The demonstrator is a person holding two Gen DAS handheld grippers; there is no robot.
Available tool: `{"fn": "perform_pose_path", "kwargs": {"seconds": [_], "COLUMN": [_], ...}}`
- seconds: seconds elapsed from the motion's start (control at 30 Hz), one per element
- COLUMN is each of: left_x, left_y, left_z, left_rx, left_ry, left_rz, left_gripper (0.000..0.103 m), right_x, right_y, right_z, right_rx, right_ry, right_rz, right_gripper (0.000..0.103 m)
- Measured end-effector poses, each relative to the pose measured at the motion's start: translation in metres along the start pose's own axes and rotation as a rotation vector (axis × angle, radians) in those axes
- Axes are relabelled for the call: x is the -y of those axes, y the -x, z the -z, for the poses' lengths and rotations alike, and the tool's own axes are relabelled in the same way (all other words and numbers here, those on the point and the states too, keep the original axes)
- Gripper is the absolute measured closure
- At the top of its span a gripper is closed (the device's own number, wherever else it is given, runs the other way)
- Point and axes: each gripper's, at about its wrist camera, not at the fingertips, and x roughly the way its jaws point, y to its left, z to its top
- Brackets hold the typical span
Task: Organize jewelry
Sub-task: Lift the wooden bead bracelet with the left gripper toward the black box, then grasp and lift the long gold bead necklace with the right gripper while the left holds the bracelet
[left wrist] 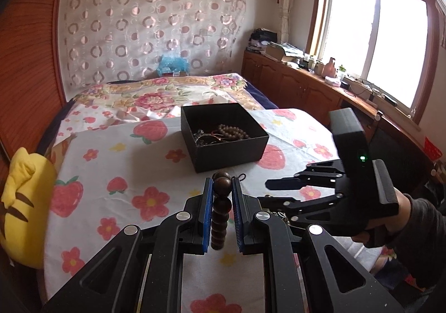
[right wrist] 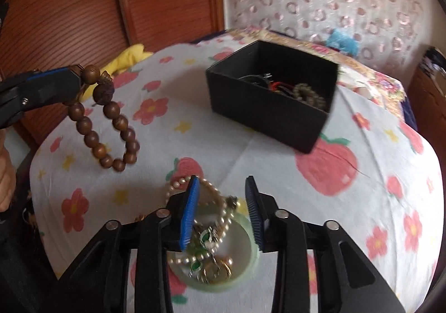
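My left gripper [left wrist: 222, 182] is shut on a dark wooden bead bracelet [left wrist: 221, 210], which hangs below the fingers above the bed; it also shows in the right wrist view [right wrist: 107, 120], held by the left gripper [right wrist: 79, 82]. A black open box [left wrist: 223, 134] sits ahead with a beaded bracelet and chains inside; it shows in the right wrist view too [right wrist: 267, 115]. My right gripper [right wrist: 223, 190] is open above a pale green dish [right wrist: 245, 265] holding a pearl necklace [right wrist: 220, 207] and other jewelry. The right gripper [left wrist: 271, 190] shows open in the left view.
A strawberry and flower sheet [left wrist: 133, 173] covers the bed. A yellow plush toy [left wrist: 25, 201] lies at the left edge. A wooden wardrobe [right wrist: 97, 6] stands to the left, cluttered cabinets [left wrist: 306, 82] under the window at right.
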Motion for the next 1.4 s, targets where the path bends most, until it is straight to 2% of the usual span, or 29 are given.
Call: {"fn": "perform_pose_path", "kwargs": {"seconds": [0.37, 0.4, 0.53, 0.57, 0.7, 0.8, 0.97, 1.4], "left_x": [-0.004, -0.006, -0.008, -0.008, -0.008, -0.007, -0.008, -0.008], "left_y": [-0.001, -0.001, -0.002, -0.002, -0.003, -0.004, -0.005, -0.007], "left_z": [0.005, 0.005, 0.006, 0.006, 0.007, 0.008, 0.011, 0.011], "left_rx": [-0.002, -0.001, 0.000, 0.000, -0.005, -0.007, -0.012, -0.011], "left_ry": [0.014, 0.015, 0.022, 0.023, 0.022, 0.026, 0.031, 0.031], "left_rz": [-0.003, -0.004, -0.005, -0.005, -0.004, -0.003, -0.003, -0.001], "left_gripper": [0.091, 0.091, 0.091, 0.091, 0.091, 0.091, 0.091, 0.091], "right_x": [-0.011, -0.011, -0.011, -0.009, -0.005, -0.009, -0.007, 0.002], "right_y": [-0.019, -0.019, -0.018, -0.018, -0.016, -0.018, 0.002, 0.080], "right_z": [-0.007, -0.007, -0.006, -0.005, -0.003, -0.004, -0.005, -0.034], "right_rx": [-0.064, -0.064, -0.059, -0.057, -0.052, -0.048, 0.012, 0.185], "right_ry": [0.088, 0.095, 0.105, 0.098, 0.084, 0.100, 0.077, 0.060], "right_rz": [0.047, 0.047, 0.071, 0.075, 0.065, 0.109, 0.119, 0.144], "right_gripper": [0.068, 0.070, 0.093, 0.097, 0.097, 0.097, 0.097, 0.097]}}
